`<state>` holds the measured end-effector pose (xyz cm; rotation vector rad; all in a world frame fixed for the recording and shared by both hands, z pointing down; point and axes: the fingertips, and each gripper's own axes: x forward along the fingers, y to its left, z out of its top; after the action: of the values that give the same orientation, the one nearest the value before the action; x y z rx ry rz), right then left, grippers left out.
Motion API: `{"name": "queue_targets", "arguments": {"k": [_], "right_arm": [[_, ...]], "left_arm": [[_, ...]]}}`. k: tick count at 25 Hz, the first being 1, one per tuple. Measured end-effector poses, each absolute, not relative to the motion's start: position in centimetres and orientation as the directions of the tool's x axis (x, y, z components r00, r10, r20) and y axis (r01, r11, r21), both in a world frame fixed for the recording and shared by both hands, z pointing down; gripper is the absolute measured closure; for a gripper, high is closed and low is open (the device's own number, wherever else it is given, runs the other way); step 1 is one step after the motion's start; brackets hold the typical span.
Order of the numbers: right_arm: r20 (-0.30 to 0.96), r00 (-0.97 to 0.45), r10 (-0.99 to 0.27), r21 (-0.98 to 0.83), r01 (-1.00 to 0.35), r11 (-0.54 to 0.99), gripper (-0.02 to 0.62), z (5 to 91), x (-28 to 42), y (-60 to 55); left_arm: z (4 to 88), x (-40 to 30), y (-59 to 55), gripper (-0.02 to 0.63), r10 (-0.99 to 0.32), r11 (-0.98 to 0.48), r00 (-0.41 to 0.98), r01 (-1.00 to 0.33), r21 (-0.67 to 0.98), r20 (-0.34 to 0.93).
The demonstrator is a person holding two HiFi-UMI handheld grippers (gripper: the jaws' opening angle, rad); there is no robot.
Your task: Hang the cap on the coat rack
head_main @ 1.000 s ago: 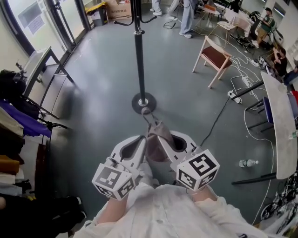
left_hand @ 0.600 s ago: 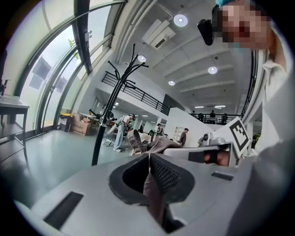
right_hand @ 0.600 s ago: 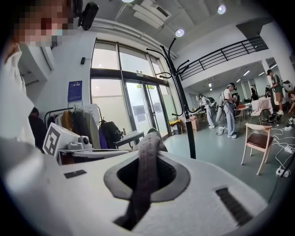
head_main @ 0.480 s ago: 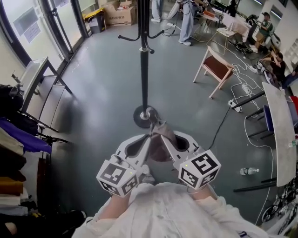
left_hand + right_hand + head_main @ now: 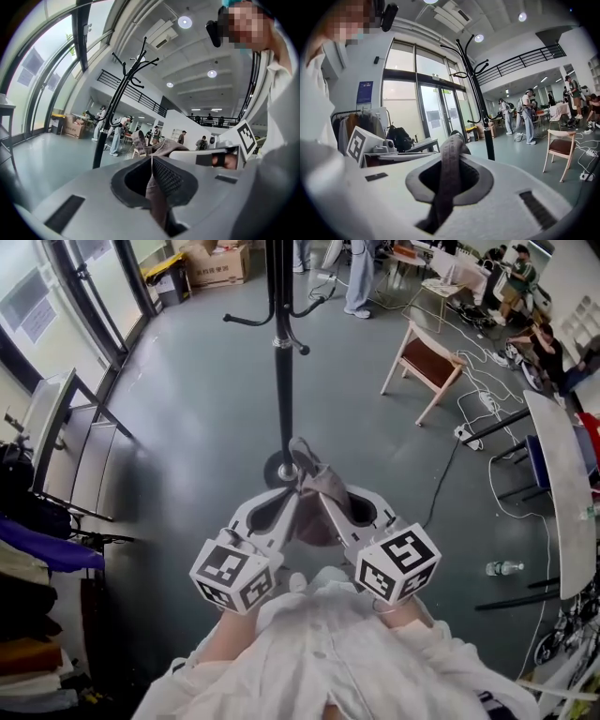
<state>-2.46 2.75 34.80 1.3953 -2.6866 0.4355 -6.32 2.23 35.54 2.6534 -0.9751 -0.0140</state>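
Observation:
A grey-brown cap (image 5: 321,486) hangs between my two grippers, held out in front of the person's body. My left gripper (image 5: 285,514) is shut on one side of it, and the fabric (image 5: 155,190) runs down between its jaws. My right gripper (image 5: 334,514) is shut on the other side, with the cap's strap (image 5: 448,174) pinched between its jaws. The black coat rack (image 5: 280,362) stands straight ahead, its round base (image 5: 274,470) just beyond the cap. Its curved hooks (image 5: 132,65) rise high above both grippers; the coat rack (image 5: 478,101) also shows in the right gripper view.
A wooden chair (image 5: 427,354) stands to the right of the rack, with cables (image 5: 483,404) on the floor behind it. A long table (image 5: 561,493) and a water bottle (image 5: 500,568) are at the right. Hung clothes (image 5: 37,549) fill the left edge. Several people (image 5: 361,277) stand at the back.
Both grippers have moved forward with the cap towards the coat rack. The rack's base now lies right behind the cap in the head view, and its hooks have come into view.

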Motion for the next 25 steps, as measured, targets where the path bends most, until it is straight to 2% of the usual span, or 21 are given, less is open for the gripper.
{"name": "queue_targets", "arguments": {"k": [10,25], "right_arm": [[0.204,-0.565,-0.800,-0.236,-0.821,0.519,0.581,35.7,-1.2,-1.5],[0.147,-0.625,-0.767,-0.200,-0.778,0.596,0.581,33.9,0.7,-13.5]], "left_arm": [[36.3,-5.4,-1.7,0.585,-0.621,-0.721,0.777,-0.619,0.309,0.107],[34.6,-3.3,-14.0,0.585,-0.660,-0.705,0.745,-0.658,0.264,0.092]]}}
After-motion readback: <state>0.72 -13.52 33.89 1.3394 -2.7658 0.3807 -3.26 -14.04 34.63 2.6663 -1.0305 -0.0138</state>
